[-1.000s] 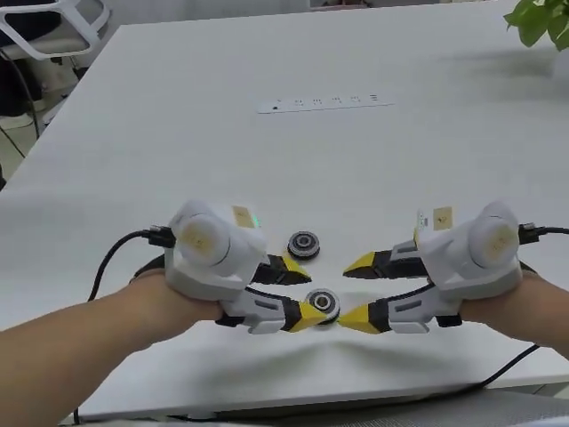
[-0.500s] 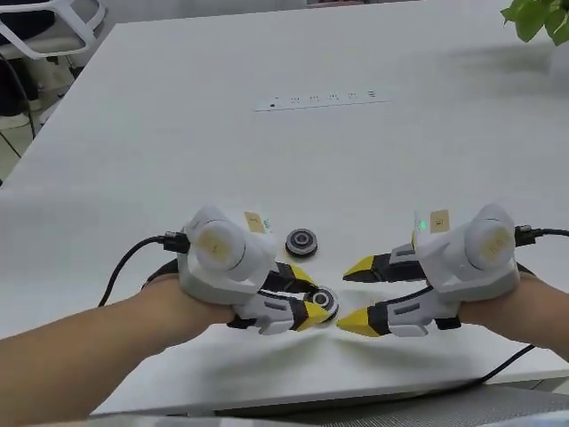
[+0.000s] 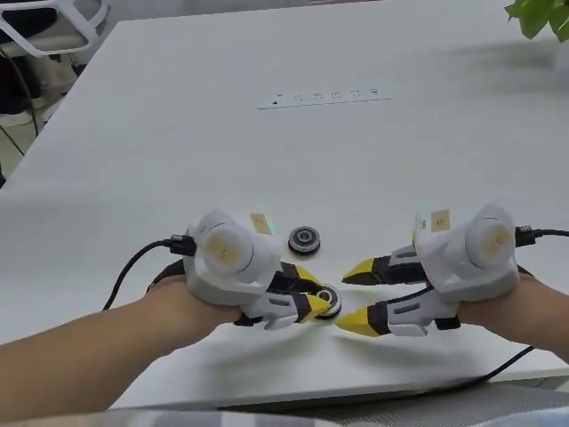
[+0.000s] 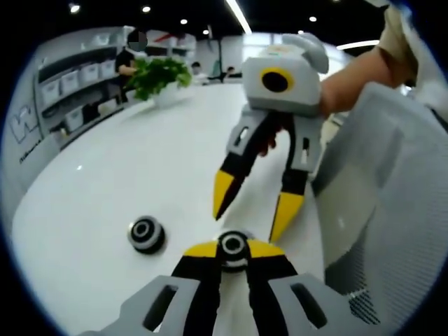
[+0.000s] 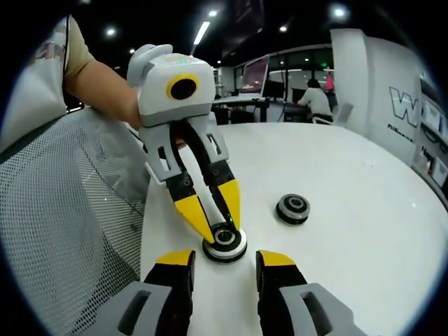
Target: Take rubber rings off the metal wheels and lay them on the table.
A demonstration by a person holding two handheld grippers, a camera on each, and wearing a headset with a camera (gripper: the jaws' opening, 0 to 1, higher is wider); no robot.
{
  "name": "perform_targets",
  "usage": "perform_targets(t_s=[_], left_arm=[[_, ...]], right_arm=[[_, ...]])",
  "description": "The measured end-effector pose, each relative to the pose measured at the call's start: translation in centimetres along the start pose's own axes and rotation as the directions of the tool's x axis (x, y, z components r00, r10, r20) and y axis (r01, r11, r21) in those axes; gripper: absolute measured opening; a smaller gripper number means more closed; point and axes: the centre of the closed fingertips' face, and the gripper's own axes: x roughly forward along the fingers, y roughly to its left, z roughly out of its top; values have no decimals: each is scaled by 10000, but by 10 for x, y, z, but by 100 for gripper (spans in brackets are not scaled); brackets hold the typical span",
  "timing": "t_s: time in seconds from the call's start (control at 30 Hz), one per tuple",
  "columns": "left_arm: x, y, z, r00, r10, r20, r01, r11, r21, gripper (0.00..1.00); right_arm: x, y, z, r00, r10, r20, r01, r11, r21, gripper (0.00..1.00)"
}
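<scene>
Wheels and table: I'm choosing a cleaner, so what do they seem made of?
Near wheel: silvery centre that glints, likely metal; dark matte outer band, probably rubber. Far wheel: same look. Table: white, smooth, slightly glossy with soft reflections, perhaps laminate.

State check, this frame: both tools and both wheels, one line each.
left tool: shut on near wheel
right tool: open, tips close beside the near wheel, contact unclear
near wheel: gripped by the left tool, low at the table
far wheel: free, lying flat on the table, apart from both tools
</scene>
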Motion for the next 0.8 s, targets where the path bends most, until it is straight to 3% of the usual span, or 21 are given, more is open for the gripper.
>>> perform_targets(t_s=[0.43, 0.8], left_arm=[[0, 1, 0, 9998, 194, 82, -193, 9998, -65, 14], [0, 2, 0, 9996, 262, 112, -261, 9996, -91, 14]], right_arm=[[13, 0, 0, 9999, 154, -19, -154, 9993, 334, 28], [10, -1, -1, 9999, 66, 145, -77, 9971, 763, 23]])
